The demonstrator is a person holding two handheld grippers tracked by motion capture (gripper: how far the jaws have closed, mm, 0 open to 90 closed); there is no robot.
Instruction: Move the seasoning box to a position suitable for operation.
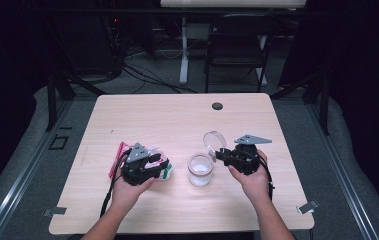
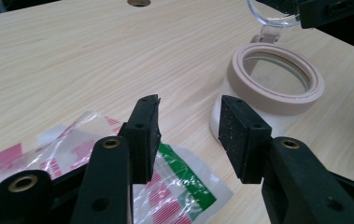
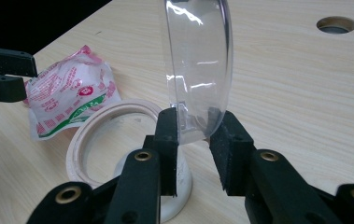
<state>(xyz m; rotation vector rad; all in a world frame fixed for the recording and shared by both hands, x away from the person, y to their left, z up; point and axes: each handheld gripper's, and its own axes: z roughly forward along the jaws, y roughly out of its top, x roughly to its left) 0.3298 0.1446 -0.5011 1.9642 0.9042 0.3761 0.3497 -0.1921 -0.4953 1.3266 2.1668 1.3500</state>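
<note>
Wooden table (image 1: 177, 115): one jar (image 1: 200, 170), one clear lid (image 1: 214, 139), one packet (image 1: 159, 167), two tools.

The pale wooden table (image 1: 177, 120) is being lit evenly from above while dark surroundings are being left dim. Glare is being thrown off the clear round plastic lid (image 3: 198, 65); edges are being softened throughout.

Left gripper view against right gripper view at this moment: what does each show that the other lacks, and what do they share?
Left gripper view: the left hand-held gripper, jaws apart over the plastic packet, nothing between them. Right gripper view: the right hand-held gripper with its jaws on either side of the edge of the upright clear lid; contact looks likely. Both show the white jar, open, the packet, the lid and the table hole.
</note>
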